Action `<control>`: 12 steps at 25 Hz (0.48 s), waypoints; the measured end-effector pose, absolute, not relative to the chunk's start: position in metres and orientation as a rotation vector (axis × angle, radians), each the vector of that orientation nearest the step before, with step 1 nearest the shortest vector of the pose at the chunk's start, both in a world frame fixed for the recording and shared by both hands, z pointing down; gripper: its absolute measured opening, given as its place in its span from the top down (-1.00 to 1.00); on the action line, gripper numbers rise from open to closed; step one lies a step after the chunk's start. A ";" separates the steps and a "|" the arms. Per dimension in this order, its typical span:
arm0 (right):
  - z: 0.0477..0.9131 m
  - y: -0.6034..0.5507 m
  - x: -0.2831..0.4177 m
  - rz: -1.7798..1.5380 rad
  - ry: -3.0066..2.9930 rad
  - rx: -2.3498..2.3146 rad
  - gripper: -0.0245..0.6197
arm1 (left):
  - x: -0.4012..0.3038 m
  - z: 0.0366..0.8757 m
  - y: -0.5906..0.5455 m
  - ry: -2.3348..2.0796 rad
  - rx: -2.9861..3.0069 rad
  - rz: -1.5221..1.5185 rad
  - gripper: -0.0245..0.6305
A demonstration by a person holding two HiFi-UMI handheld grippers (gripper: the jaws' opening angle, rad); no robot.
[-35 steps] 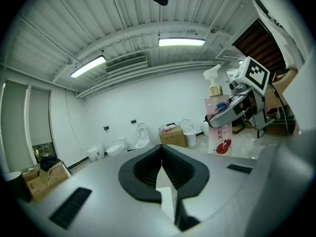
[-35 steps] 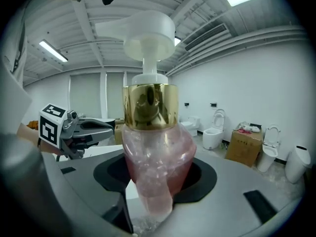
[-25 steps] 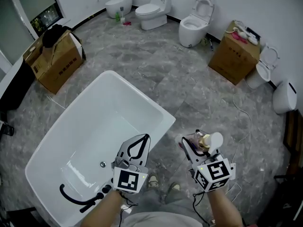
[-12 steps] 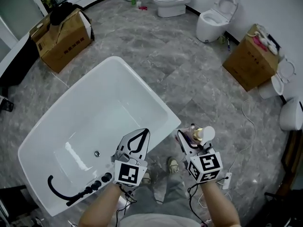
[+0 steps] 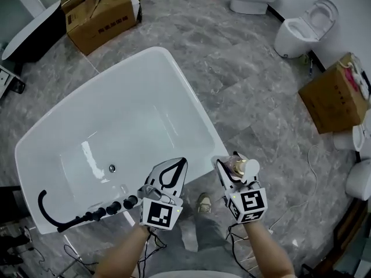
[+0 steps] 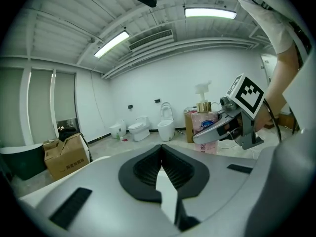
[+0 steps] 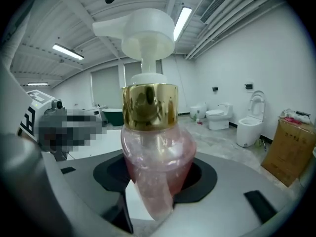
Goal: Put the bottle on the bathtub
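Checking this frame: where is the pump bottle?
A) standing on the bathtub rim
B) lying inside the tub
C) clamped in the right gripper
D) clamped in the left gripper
C: the right gripper view shows the pink pump bottle pressed between the jaws of the right gripper, and the head view shows it held just off the bathtub corner.

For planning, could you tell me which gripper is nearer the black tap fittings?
Left. The left gripper sits just right of the tap fittings; the right gripper is farther right, past the bathtub corner.
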State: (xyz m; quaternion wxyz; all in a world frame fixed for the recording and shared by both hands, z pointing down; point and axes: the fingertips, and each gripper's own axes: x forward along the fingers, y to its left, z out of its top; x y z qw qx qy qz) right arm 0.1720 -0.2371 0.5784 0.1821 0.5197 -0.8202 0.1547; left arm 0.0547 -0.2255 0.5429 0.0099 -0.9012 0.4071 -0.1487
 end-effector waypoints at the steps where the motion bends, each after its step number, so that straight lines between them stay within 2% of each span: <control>1: 0.588 -0.240 0.173 0.433 -2.322 1.450 0.14 | 0.056 0.551 -0.227 1.281 -2.806 -0.472 0.87; 12: 0.673 -0.252 0.173 0.418 -2.365 1.334 0.14 | 0.065 0.638 -0.239 1.378 -2.795 -0.512 0.87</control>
